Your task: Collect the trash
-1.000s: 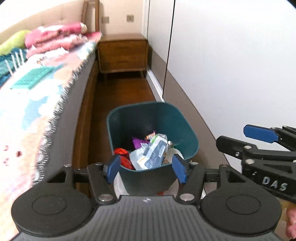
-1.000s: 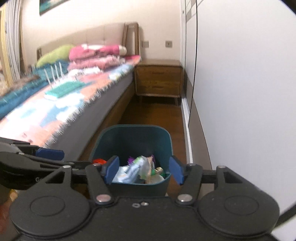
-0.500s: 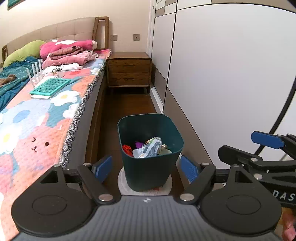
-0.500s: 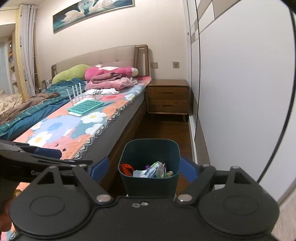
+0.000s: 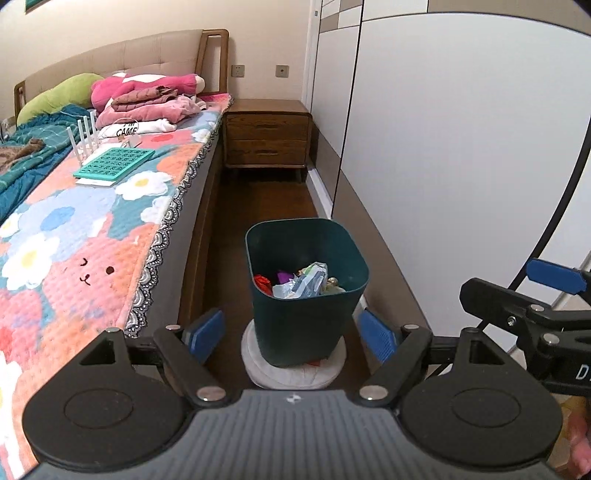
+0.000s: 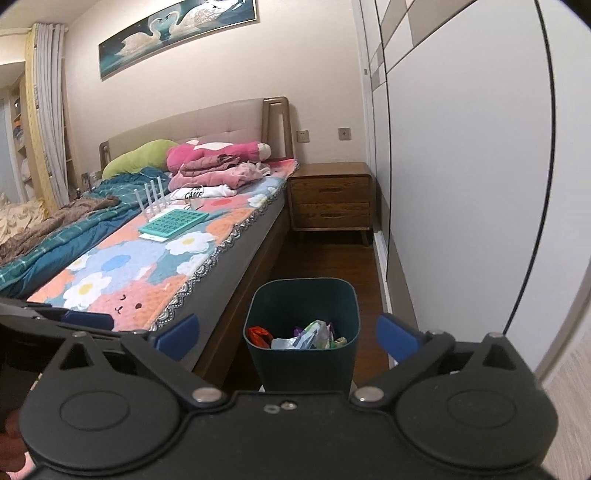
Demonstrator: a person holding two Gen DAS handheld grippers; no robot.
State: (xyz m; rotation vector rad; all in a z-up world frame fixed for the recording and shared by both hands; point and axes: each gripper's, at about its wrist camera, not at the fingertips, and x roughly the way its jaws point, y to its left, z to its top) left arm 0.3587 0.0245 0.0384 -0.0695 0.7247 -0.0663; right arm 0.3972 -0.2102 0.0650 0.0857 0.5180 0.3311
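**Both grippers wide open above filled trash bin**

Left gripper (image 5: 291, 334): jaws spread wide, nothing between them, blue pads flank the bin from above without touching it. Right gripper (image 6: 288, 334): also spread wide, empty, same framing of the bin. Right gripper also shows in the left wrist view at 3 o'clock; left gripper shows at 9 o'clock in the right wrist view.

Trash bin (image 5: 306, 314), dark green, upright on the dark wood floor (image 5: 258, 206), in the narrow aisle between the bed (image 5: 92, 229) at 9 o'clock and the white wardrobe (image 5: 443, 147) at 3 o'clock. Bin stands on a white round mat (image 5: 255, 362). Trash (image 5: 303, 282) inside: crumpled wrappers, 1 red piece at 9 o'clock, 1 purple scrap, pale plastic bag in the middle; something red under the bin base, possibly another wrapper, too hidden to tell.

Wooden nightstand (image 5: 266, 136) at 12 o'clock past the bin, 2 drawers. On the bed: teal grid tray (image 5: 114, 162), pink folded clothes (image 5: 147, 103), green pillow (image 5: 59, 96). Swan painting (image 6: 177, 33) on the wall in the right wrist view.
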